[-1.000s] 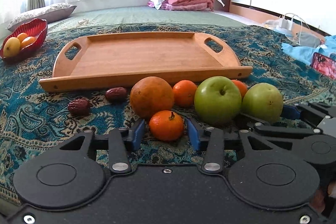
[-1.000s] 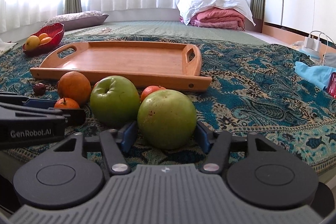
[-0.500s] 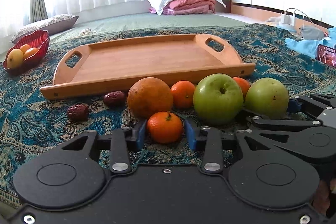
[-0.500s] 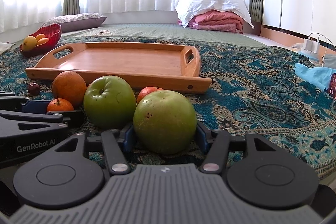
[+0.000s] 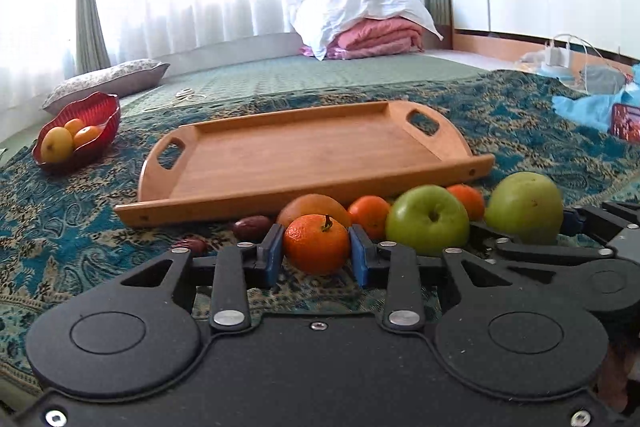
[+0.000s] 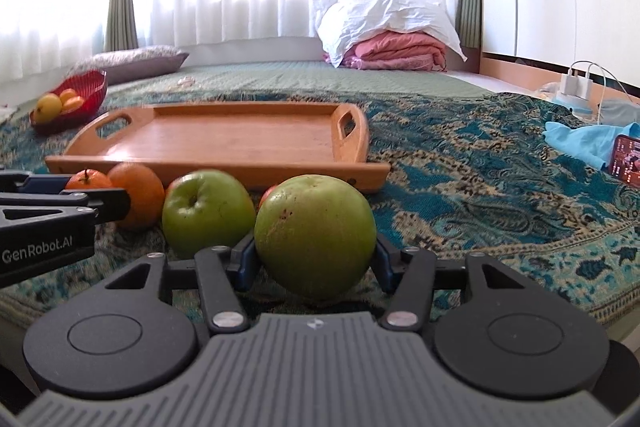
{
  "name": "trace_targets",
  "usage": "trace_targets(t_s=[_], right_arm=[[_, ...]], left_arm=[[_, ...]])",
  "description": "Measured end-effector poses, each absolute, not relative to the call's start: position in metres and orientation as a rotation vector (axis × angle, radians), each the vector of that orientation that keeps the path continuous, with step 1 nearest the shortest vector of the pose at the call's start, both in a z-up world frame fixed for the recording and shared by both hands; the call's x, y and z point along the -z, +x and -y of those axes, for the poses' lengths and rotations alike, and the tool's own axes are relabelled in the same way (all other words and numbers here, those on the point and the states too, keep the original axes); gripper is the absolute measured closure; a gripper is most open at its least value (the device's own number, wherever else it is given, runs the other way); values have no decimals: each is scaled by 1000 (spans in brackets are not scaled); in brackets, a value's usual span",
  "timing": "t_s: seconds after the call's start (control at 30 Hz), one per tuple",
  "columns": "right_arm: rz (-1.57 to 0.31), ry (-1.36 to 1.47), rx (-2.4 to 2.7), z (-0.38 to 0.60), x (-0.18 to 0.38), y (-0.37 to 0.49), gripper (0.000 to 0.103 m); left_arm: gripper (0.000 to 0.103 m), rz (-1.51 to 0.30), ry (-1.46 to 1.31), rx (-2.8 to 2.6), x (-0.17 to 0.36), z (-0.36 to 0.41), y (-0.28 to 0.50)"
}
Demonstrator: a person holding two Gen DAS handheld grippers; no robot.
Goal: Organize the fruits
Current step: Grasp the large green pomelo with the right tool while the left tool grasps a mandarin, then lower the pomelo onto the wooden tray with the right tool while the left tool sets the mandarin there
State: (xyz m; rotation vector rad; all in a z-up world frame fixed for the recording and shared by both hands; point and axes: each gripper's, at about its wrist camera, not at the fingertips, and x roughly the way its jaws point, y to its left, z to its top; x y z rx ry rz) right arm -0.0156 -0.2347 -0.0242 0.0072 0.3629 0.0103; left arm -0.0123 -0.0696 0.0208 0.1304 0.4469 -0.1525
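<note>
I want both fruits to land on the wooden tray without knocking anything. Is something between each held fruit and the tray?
The left gripper holds a mandarin; the big orange sits directly between it and the tray. The right gripper holds a green apple; a partly hidden orange fruit lies beside its path.

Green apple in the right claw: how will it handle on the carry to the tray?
The green apple fills the right claw nearly to full span, so the grip is probably near its limit. Its smooth, round skin may slip against the pads. Set on the flat wooden tray, it could well roll.
</note>
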Motion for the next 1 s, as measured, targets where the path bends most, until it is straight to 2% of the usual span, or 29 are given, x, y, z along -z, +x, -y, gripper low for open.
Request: trace_targets(t_s=[0.5, 1.0], right_arm=[[-284, 25, -42, 236, -22, 1, 43], [-349, 56, -130, 228, -37, 67, 43]], left_arm=[[71, -439, 61, 95, -62, 27, 21], [71, -513, -28, 112, -67, 5, 90]])
